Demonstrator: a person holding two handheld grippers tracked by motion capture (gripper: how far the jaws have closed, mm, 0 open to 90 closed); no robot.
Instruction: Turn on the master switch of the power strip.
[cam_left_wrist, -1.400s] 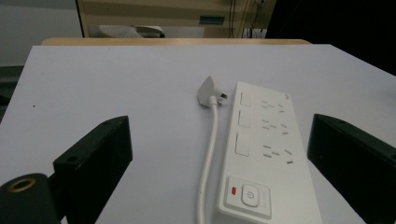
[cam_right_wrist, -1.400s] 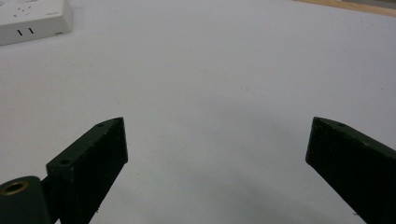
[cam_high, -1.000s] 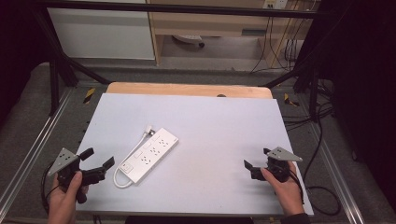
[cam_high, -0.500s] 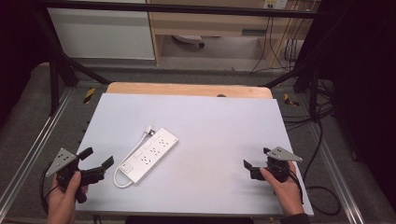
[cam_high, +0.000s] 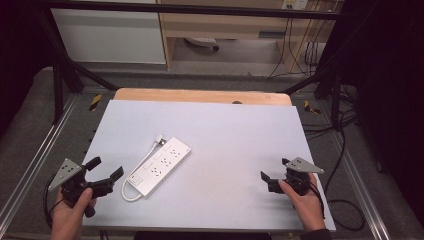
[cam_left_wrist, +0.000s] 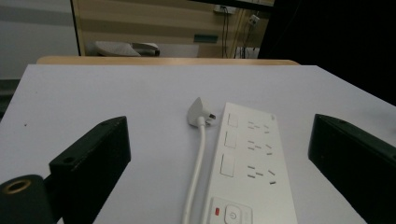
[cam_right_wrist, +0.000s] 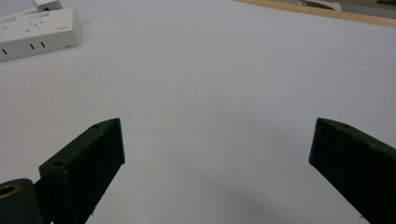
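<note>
A white power strip (cam_high: 160, 165) lies diagonally on the white tabletop (cam_high: 225, 135), left of centre. Its cord loops along its left side back to the plug (cam_high: 160, 140) at its far end. My left gripper (cam_high: 106, 167) stands open at the table's front left, just left of the strip, with nothing between its fingers. In the left gripper view the strip (cam_left_wrist: 250, 158) and plug (cam_left_wrist: 198, 112) lie straight ahead between the open jaws of the left gripper (cam_left_wrist: 219, 121). My right gripper (cam_high: 274, 168) is open and holds nothing at the front right. In its own view the right gripper (cam_right_wrist: 217, 123) faces bare table, with the strip (cam_right_wrist: 37, 30) far off.
A strip of wooden edge (cam_high: 200, 95) shows along the table's far side. Black frame posts (cam_high: 60, 75) and metal rails (cam_high: 30, 165) flank the table. Cables (cam_high: 345, 150) trail on the floor at the right.
</note>
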